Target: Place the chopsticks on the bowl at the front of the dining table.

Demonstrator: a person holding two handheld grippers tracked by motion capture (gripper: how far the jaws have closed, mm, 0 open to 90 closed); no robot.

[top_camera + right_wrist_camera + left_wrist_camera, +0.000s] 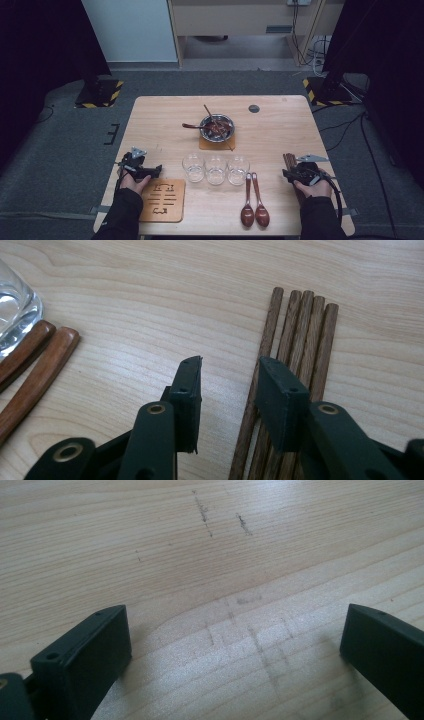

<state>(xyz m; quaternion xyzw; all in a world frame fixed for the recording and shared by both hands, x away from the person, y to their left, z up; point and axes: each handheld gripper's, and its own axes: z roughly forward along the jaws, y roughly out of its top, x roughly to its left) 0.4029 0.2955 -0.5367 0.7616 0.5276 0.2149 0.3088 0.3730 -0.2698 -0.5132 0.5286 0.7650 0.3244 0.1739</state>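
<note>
Item: bundle of dark brown wooden chopsticks [295, 340], four slim round sticks lying side by side on the pale, fine-grained wooden table [280, 130], near its right edge. The right gripper [227, 377] stands directly over them, jaws narrowed but parted; the leftmost stick runs up through the gap and the right jaw overlaps the others, with no pad seen pressing on any stick. In the high view the chopsticks [289, 161] lie just ahead of the right gripper [300, 172].

Left gripper [235, 645]: released, jaws wide apart over bare, faintly scuffed tabletop; in the high view the left gripper [142, 169] sits near the left edge, just behind a flat light-wood cutout board [163, 200].

Other stock:
- Two glossy reddish-brown wooden spoons [254, 202], side by side, bowls toward the person, left of the chopsticks.
- Three clear glass cups [215, 169] in a row, each holding nothing visible.
- Round shiny metal bowl [217, 128] on a square tan coaster [204, 144], holding a brown spoon and chopsticks that jut over its rim.
</note>
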